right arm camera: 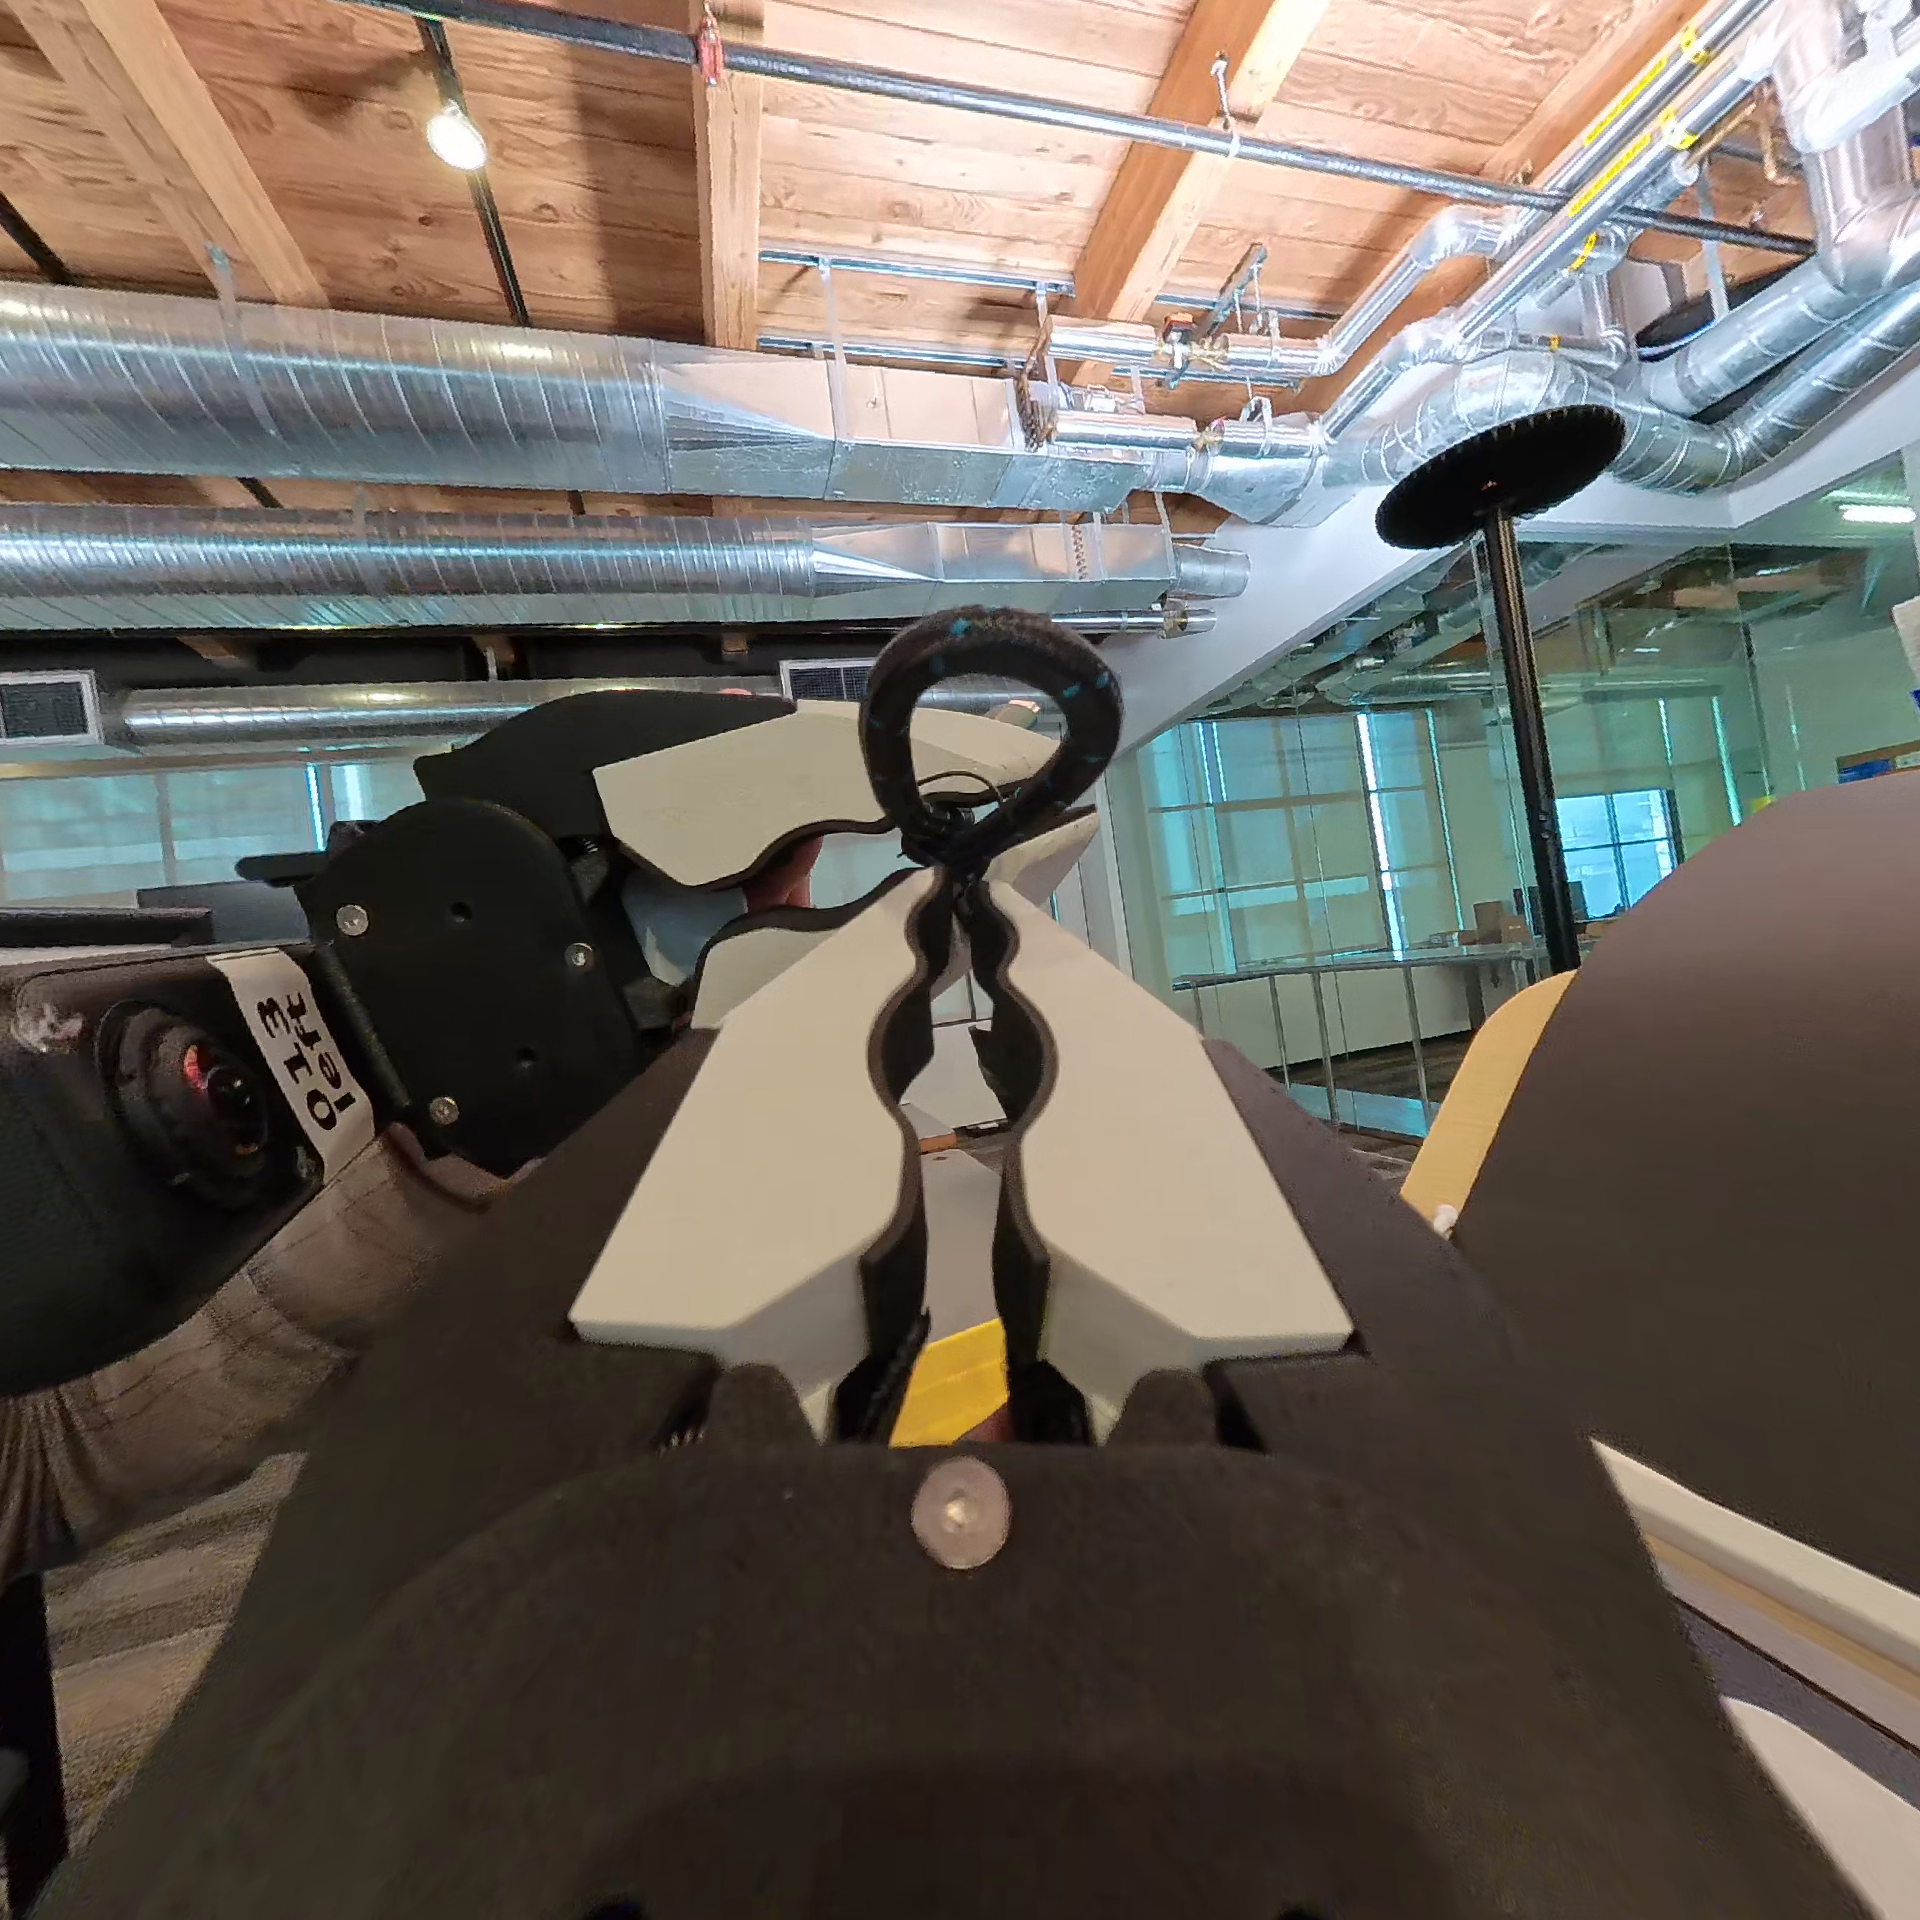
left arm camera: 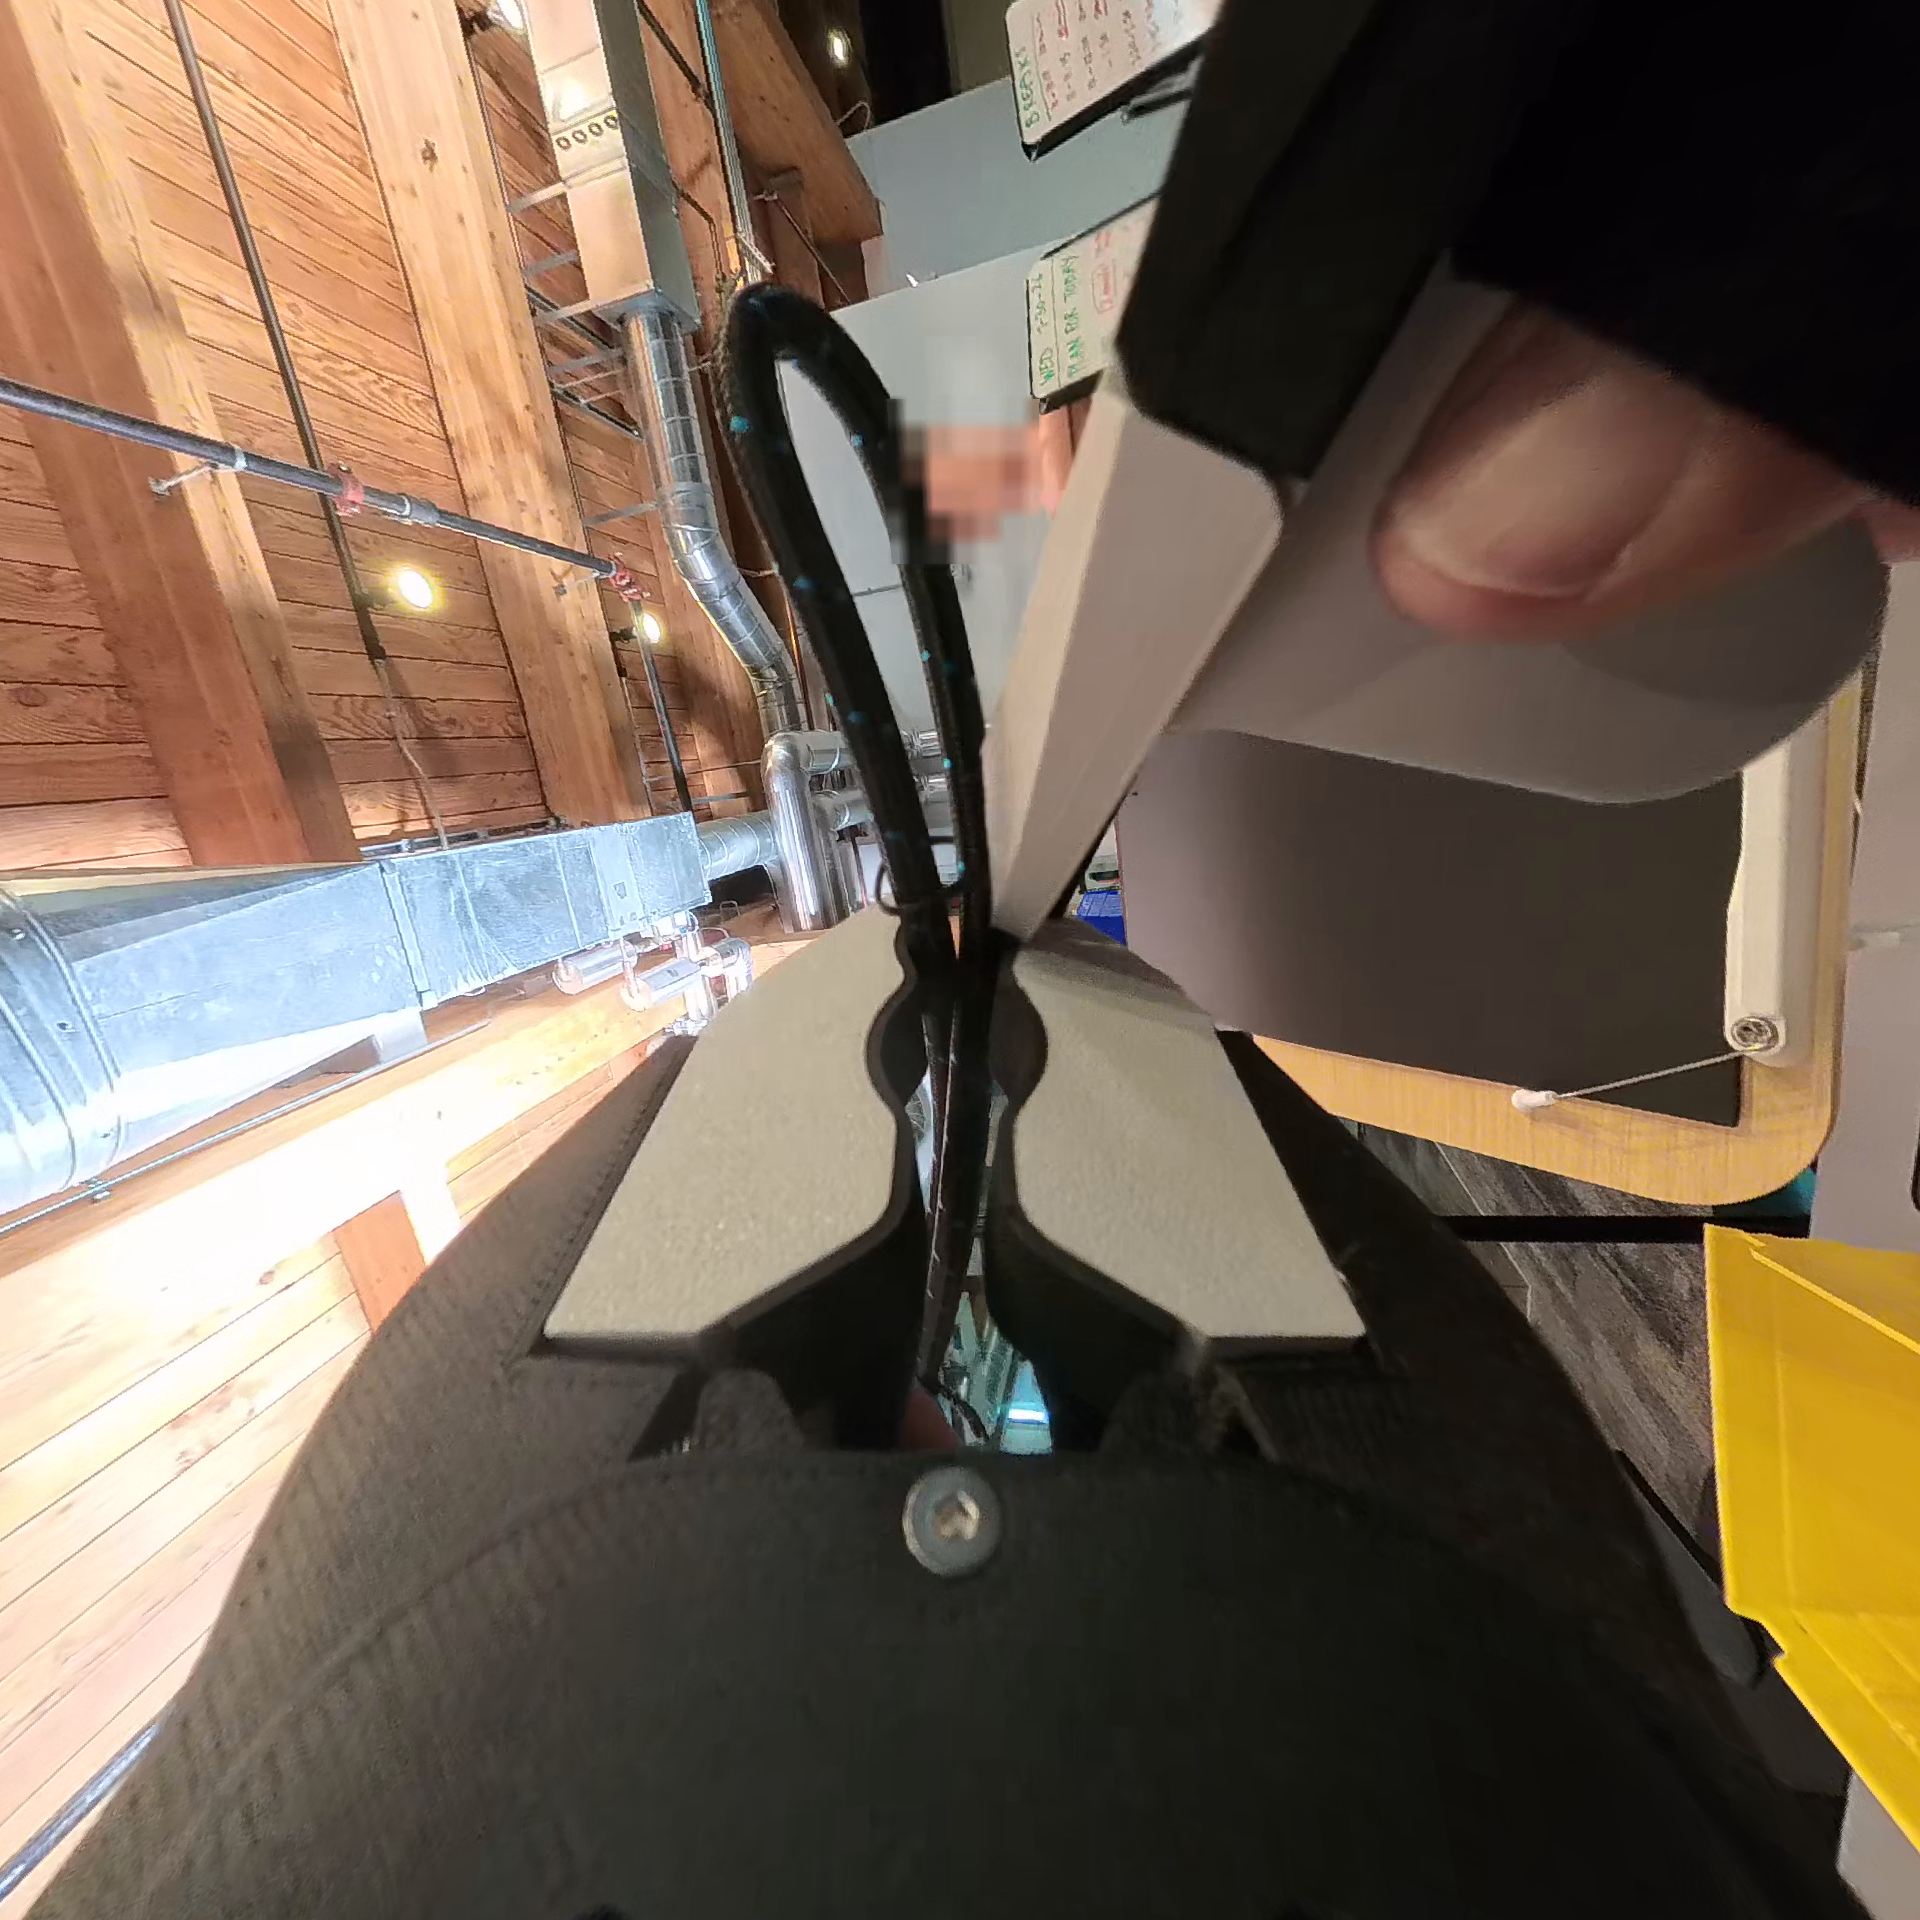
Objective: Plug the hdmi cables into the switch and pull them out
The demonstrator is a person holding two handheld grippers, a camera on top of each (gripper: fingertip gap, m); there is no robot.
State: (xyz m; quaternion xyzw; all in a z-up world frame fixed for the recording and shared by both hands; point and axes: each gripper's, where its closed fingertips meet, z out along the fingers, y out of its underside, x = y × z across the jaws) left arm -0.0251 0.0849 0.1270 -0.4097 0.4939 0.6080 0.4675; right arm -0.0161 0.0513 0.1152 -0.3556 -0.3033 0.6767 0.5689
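Observation:
A black braided HDMI cable with blue flecks point(left arm camera: 831, 644) is bent into a loop and held up in the air against the ceiling. My left gripper point(left arm camera: 961, 940) is shut on the cable, whose strands run down between its grey fingers. My right gripper point(right arm camera: 951, 883) is shut on the same cable just below the loop point(right arm camera: 1091, 707), where a thin tie binds it. The grippers meet at their tips: a white right finger point(left arm camera: 1122, 623) crosses in from the upper right, and the left gripper's white fingers point(right arm camera: 727, 800) reach in from the left. No switch or cable plug is in view.
A person's thumb point(left arm camera: 1558, 499) rests on the right gripper. A yellow bin point(left arm camera: 1818, 1455) lies at the lower right, also seen between the right fingers point(right arm camera: 956, 1371). A dark table top with a wooden edge point(left arm camera: 1558, 1143) is close by. A black pole stand point(right arm camera: 1527, 727) rises at the right. Left and right tips are no more than a few centimetres apart.

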